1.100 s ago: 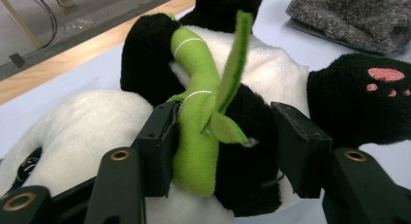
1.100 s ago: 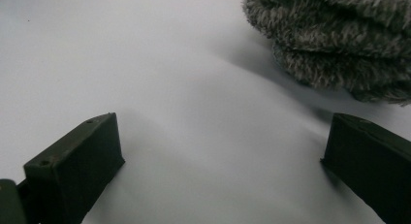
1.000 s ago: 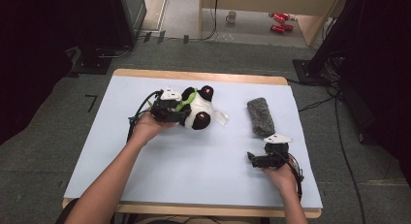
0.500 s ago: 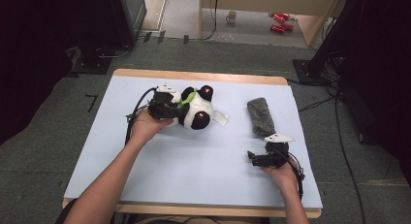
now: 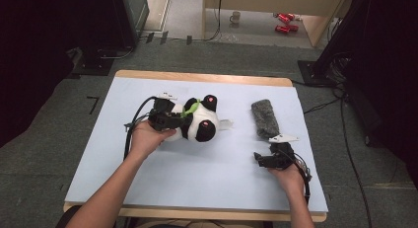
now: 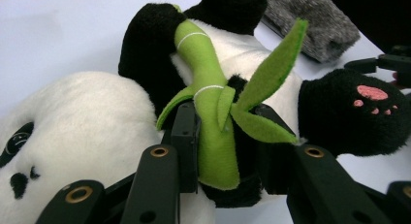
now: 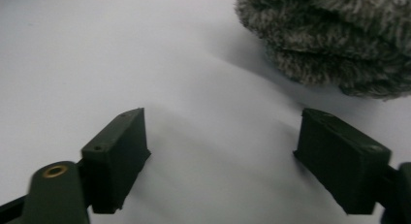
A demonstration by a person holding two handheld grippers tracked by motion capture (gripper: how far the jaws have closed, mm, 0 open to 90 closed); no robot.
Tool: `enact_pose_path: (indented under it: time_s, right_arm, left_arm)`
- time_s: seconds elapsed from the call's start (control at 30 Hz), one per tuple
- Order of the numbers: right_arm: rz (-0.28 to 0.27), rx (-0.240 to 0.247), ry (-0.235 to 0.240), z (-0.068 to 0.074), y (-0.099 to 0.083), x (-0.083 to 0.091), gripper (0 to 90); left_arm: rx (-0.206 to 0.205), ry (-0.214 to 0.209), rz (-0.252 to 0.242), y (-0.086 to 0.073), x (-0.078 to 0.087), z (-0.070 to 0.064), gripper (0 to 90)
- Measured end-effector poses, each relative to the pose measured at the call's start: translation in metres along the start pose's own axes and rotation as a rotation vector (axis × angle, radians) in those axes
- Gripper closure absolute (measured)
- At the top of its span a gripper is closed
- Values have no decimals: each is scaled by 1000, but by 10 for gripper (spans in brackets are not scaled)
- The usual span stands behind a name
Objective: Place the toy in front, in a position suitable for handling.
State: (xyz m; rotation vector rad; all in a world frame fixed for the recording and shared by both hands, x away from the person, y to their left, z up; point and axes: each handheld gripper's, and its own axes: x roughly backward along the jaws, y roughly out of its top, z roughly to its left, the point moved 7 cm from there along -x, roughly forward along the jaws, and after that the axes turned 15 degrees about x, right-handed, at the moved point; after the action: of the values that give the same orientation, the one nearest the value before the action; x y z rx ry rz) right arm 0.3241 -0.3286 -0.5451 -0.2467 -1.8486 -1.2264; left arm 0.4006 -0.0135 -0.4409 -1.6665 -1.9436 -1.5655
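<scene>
Gripping from the person's left side, the left gripper [image 5: 178, 120] has its two black jaws clamped on the black-and-white plush panda toy [image 5: 199, 122], pinching it at the middle where the green felt bamboo stalk [image 6: 208, 115] is sewn to the belly; in the left gripper view the jaws stand either side of that stalk with dark plush bunched between them. The panda lies on its side left of the middle of the pale blue table mat [image 5: 207, 181], head toward the person and its pink-soled feet [image 6: 371, 95] away, a small white tag beside it. It looks light, soft and squashy, so it should yield under the jaws rather than slip; a hold on the thick body or a limb seems safer than one on the thin felt leaves, which could tear or fold away. Being floppy, it will probably sag and swing when lifted by one point. Well apart to the right, a grey fuzzy fabric roll [image 5: 265, 119] lies on the mat, and just short of it the right gripper [image 5: 263, 160] rests low with its jaws spread wide and nothing between them.
</scene>
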Motion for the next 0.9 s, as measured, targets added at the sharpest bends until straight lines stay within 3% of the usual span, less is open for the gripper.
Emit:
enact_pose_path:
  time_s: [0.17,0.27,0.37,0.47,0.6,0.77,0.9]
  right_arm:
    - [-21,3,64,10,11,4,262]
    - [-32,14,65,12,19,3,268]
    - [-34,-7,70,11,24,1,283]
    - [-20,-26,84,10,29,-2,309]
    - [-21,-12,80,10,37,-5,322]
    - [27,-79,74,12,48,-6,361]
    - [38,-52,64,13,51,-5,380]
  left_arm:
    - [39,-19,7,-14,5,-17,664]
    - [39,-13,2,-23,3,-25,662]
    - [29,-27,18,-31,0,-33,659]
    - [51,-40,17,-37,-3,-38,656]
    - [66,-46,6,-41,-2,-38,650]
    - [38,-39,-4,-44,-2,-39,624]
    - [10,-52,-7,-44,-3,-41,583]
